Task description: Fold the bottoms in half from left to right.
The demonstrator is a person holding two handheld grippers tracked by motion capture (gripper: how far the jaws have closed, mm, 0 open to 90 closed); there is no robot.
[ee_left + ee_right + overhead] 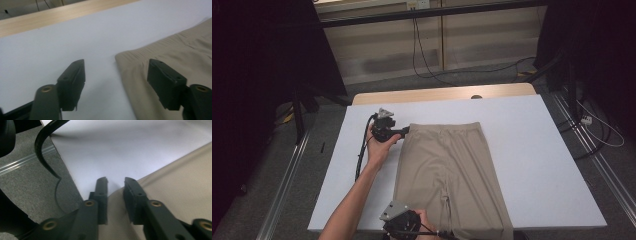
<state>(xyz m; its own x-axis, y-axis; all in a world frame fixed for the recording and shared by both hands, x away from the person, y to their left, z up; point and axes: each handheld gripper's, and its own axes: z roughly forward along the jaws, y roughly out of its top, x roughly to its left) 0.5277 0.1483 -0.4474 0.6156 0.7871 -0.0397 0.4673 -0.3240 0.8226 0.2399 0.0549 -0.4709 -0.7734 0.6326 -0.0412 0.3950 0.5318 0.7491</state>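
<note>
We find the beige trousers [449,175] lying flat on the white surface [537,160]. The left gripper [116,75] stands spread astride the waistband corner. The right gripper [115,182] pinches the hem edge. The soft, light cloth should be taken by its edges.

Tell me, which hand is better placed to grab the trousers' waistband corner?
The left. Its gripper sits right at the beige trousers' waistband corner, jaws open either side of it. The right gripper is down at the leg hem, by the table's near edge.

No readable text, label or number anywhere.
</note>
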